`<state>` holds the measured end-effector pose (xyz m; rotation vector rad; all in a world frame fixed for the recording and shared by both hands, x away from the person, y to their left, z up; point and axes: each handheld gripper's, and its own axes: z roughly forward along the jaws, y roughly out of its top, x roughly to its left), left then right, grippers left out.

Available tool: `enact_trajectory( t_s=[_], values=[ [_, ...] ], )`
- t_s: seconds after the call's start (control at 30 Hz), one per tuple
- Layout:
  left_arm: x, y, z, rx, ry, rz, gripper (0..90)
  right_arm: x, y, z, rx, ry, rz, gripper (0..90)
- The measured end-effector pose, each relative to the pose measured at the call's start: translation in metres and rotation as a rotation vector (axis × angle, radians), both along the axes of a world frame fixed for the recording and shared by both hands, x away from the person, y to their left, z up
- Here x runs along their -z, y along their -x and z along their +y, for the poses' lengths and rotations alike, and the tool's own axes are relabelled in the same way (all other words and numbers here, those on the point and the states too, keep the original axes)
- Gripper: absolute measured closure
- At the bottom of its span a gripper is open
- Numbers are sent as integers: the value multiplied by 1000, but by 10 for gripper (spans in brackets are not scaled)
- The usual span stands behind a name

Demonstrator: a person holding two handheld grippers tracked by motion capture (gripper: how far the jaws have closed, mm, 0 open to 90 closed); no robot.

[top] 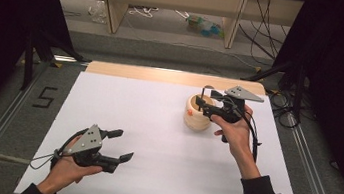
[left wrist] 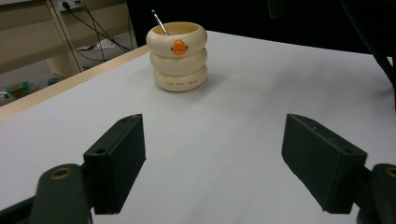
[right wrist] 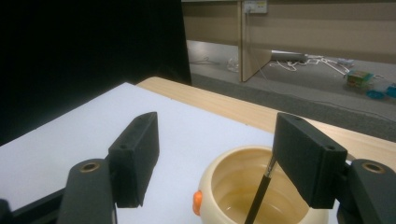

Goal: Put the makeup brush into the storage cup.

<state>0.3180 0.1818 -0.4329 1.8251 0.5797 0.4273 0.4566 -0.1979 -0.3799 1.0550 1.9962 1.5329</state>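
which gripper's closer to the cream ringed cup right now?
Right. The right gripper hangs open directly over the cream ringed cup, jaws above its rim. The left gripper sits open at the table's near-left, well away from it.

A white sheet is covering most of a wooden table, whose bare far edge is showing beyond it. On the right, toward the far side, a cream ringed cup is standing upright on the sheet, with an orange mark on its left side. The right gripper is hovering just over the cup's rim, its jaws standing apart, held by the right hand in a dark sleeve. At the near left, well apart from the cup, the left gripper is pointing right with its jaws spread wide, held by the left hand. A black number 5 is lying on the grey floor left of the table.
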Motion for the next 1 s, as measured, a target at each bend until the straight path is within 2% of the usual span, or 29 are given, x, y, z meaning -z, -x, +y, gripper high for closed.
enact_trajectory(
  t_s=[0.1, 0.13, 0.17, 0.2, 0.23, 0.3, 0.33, 0.4, 0.43, 0.47, 0.53, 0.57, 0.73, 0.8, 0.87, 0.93, 1.0],
  values=[
    [0, 0, 2, -2, -6, -5, 217, 0, 3, -2, 6, 10, 7, 322],
    [1, 0, 2, -8, -3, -2, 217, 1, 4, -1, 0, -4, -4, 322],
    [0, -1, 2, -6, -4, -2, 217, 0, 6, -2, -6, 7, 9, 322],
    [0, -1, 3, -3, -6, -6, 217, 0, 7, -1, -9, -8, 11, 319],
    [0, -1, 3, -4, -7, -6, 217, 0, 8, -1, -15, 0, -3, 316],
    [0, -1, 2, -10, -4, -4, 217, 0, 10, 0, -24, -11, 3, 314],
    [0, -2, 2, -10, -3, -3, 217, -1, 11, -1, -27, 7, -15, 313],
    [-1, -2, 1, -7, -4, -6, 217, 0, 15, 1, -36, -13, -2, 312],
    [0, -1, 1, -6, -4, -4, 217, 0, 17, 1, -45, 1, 11, 309],
    [0, -2, 1, -5, -6, -4, 217, 0, 17, 1, -41, 7, -8, 309],
    [0, -2, 1, -8, -3, -4, 217, 0, 20, 1, -47, -4, 11, 303],
    [0, -1, 3, -11, -7, -5, 217, 0, 21, 0, -43, 11, 0, 303],
    [-1, 0, 8, -27, 4, -11, 217, 0, 25, 4, -58, -19, 0, 301],
    [-2, 0, 9, -30, 5, -12, 217, 0, 28, 4, -68, -4, 9, 301],
    [-1, 0, 9, -28, 5, -12, 217, 3, 31, 5, -73, -4, -9, 299],
    [-1, 0, 8, -27, 5, -13, 217, 4, 35, 7, -80, -15, -1, 297],
    [-2, 0, 7, -22, 6, -14, 217, 4, 40, 6, -85, -3, 15, 287]
  ],
)
